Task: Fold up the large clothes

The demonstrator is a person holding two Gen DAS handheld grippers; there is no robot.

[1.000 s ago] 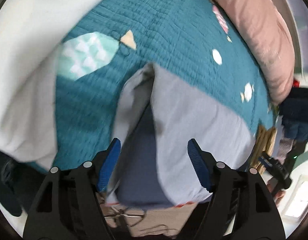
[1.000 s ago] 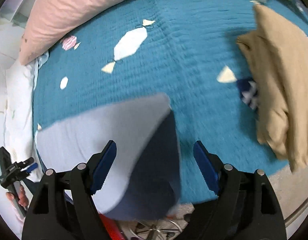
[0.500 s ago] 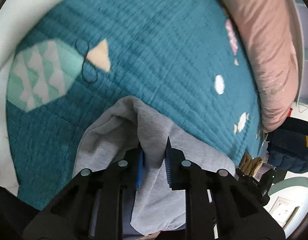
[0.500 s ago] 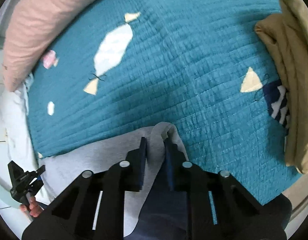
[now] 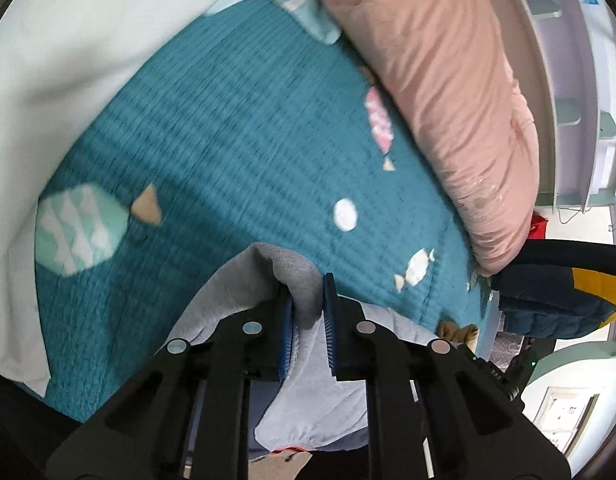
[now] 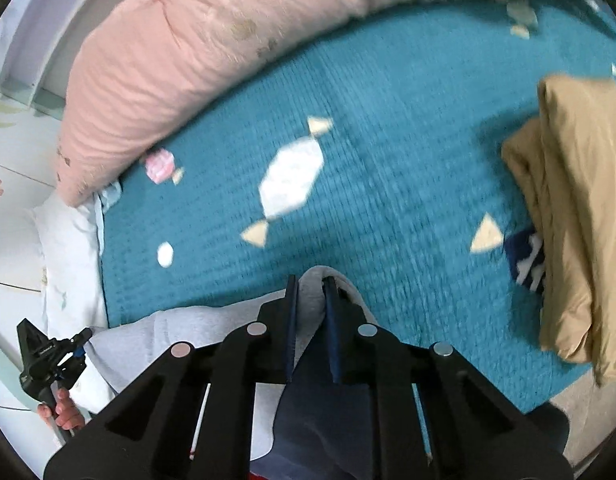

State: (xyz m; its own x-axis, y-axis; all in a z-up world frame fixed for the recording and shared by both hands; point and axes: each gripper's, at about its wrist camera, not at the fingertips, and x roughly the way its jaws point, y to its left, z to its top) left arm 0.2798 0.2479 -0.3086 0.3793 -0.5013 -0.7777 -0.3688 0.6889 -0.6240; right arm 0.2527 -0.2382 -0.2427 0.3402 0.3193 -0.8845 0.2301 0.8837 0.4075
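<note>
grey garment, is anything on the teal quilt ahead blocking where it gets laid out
Nothing visible straight ahead. Both grippers, left gripper and right gripper, pinch the grey garment. The teal quilt beyond is bare; the tan folded clothes lie off to the right side.

Bed: covered by a teal quilted bedspread [image 6: 388, 128] printed with candy shapes.
Far edge: a long pink pillow [image 6: 196, 56] lies along it on the bedspread.
Near edge: a grey garment [image 5: 292, 276] lies with one end on the bedspread.
Right side: a folded tan garment [image 6: 576, 216] rests on the bedspread.
Left side: a white cover [image 5: 68, 64] overlaps the bedspread.
</note>
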